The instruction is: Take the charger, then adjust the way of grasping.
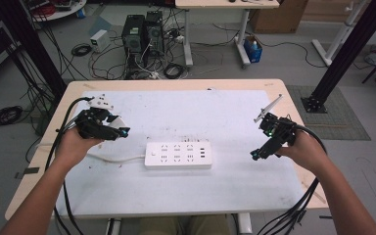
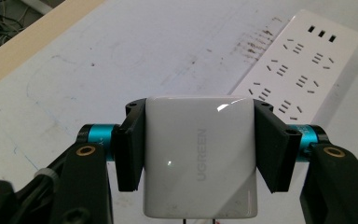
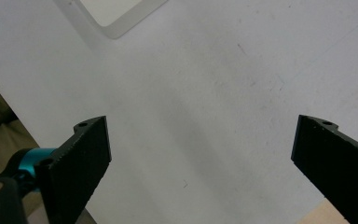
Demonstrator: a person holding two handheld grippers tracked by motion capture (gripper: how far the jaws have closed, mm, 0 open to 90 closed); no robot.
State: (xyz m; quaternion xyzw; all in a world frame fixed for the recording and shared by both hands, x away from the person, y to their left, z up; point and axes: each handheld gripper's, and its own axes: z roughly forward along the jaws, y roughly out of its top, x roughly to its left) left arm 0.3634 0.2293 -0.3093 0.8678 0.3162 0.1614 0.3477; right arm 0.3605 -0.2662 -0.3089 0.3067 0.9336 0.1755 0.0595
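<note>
Right, the left gripper (image 2: pixel 199 158) is clamped on a white charger (image 2: pixel 199 156), both black jaws pressed flat against its sides, UGREEN lettering facing the camera. It hangs above the white table mat (image 1: pixel 235 112), off to the left of the power strip (image 1: pixel 178 155), which lies flat mid-table with its cord running left. Two metal prongs seem to poke out at the charger's lower edge, though the picture cuts them off. Over on the other side, the right gripper (image 3: pixel 200 163) is spread wide, grasping nothing, bare mat between its jaws, right of the strip.
</note>
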